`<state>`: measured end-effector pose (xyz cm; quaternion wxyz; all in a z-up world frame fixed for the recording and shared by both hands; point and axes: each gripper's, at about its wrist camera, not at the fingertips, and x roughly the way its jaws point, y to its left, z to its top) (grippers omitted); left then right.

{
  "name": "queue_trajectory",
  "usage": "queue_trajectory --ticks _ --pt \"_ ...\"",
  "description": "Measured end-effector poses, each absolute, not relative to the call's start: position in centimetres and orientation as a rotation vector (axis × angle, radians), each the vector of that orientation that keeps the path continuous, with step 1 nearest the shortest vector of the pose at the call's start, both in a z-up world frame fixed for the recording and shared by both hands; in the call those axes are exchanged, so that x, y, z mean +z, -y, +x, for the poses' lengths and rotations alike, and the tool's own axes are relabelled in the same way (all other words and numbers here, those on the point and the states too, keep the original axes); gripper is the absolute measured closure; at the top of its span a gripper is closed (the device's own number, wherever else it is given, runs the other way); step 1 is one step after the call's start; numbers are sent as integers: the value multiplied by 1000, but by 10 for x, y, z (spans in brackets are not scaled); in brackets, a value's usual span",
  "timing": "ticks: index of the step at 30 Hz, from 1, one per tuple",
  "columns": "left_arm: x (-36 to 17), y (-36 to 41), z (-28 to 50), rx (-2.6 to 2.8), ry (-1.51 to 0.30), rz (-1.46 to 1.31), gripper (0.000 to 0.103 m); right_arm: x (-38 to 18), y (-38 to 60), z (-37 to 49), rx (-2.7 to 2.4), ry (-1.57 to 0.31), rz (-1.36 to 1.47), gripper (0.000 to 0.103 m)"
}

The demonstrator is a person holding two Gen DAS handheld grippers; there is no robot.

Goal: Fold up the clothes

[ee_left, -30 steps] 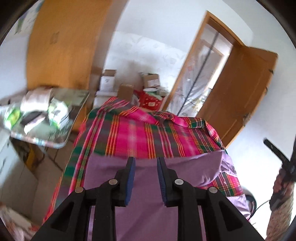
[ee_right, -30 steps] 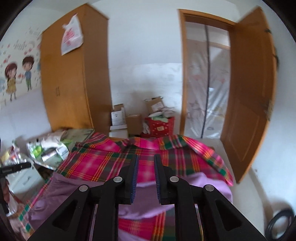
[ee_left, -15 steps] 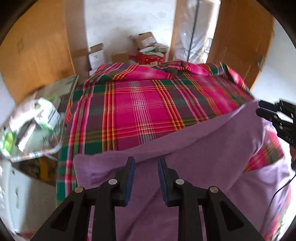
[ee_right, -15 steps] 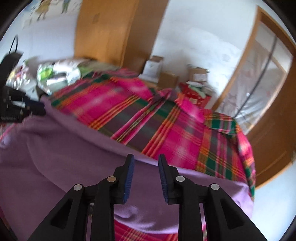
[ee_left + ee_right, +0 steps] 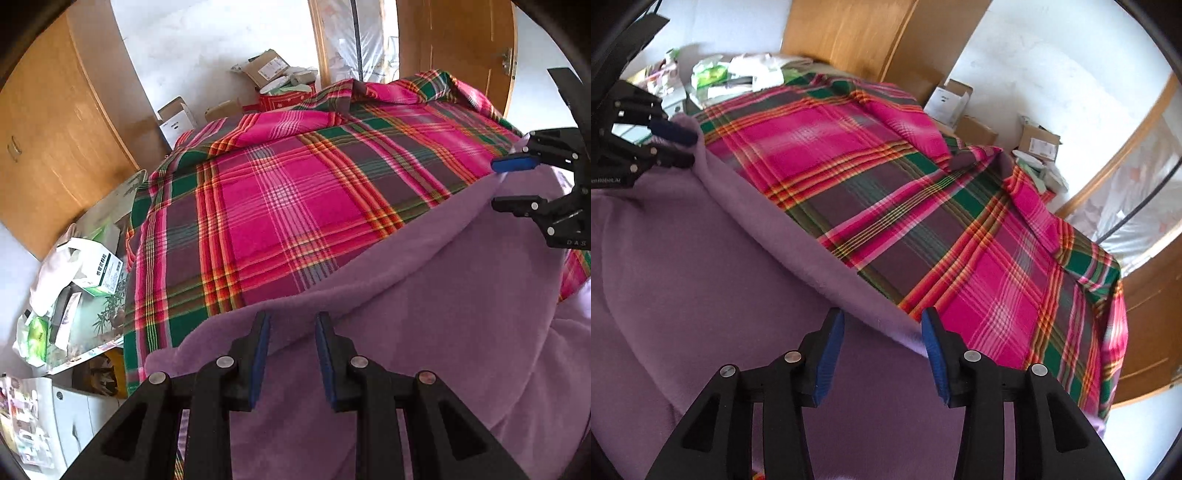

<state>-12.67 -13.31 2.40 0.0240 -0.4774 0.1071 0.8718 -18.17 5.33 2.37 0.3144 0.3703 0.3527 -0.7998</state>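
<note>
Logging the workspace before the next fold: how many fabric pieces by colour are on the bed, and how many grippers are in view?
Purple fleece garment: 1
Pink, green and orange plaid sheet: 1
Black two-finger grippers with blue pads: 2, the left gripper and right gripper
Total: 4

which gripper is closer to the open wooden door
Right. The right gripper works the purple cloth's edge on the side toward the door; the left gripper is toward the wardrobe.
</note>
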Motion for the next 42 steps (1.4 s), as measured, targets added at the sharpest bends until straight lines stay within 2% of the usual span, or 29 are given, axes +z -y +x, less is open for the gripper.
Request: queue_trajectory --ticks 10,15,21,23,25,28,33,36,38,42 --pt "16 142 -145 2680 -365 -1493 77 15 -54 -203 -2071 -912 1015 58" --pt "15 148 -153 2685 -321 -1488 74 15 -53 -214 -2056 -847 1050 58" --pt "14 148 -159 2652 -357 -1461 72 14 -51 -213 -2008 -813 1068 74" --pt "14 150 -160 2643 -349 -1458 73 14 -49 -211 -1991 -811 1067 86" --pt "14 152 -159 2633 -332 -1445 73 14 -46 -208 -1985 -826 1055 88" --pt "14 156 -160 2621 -299 -1438 76 14 -45 -207 -1991 -823 1052 88" --pt "13 165 -161 2600 -239 -1433 75 14 -47 -210 -1992 -796 1060 88" --pt "13 170 -161 2587 -204 -1430 71 14 -47 -210 -1993 -791 1059 88" --pt "13 173 -162 2578 -181 -1427 61 14 -47 -210 -1995 -785 1060 88" --pt "12 176 -161 2553 -147 -1423 59 13 -48 -210 -1998 -782 1061 87"
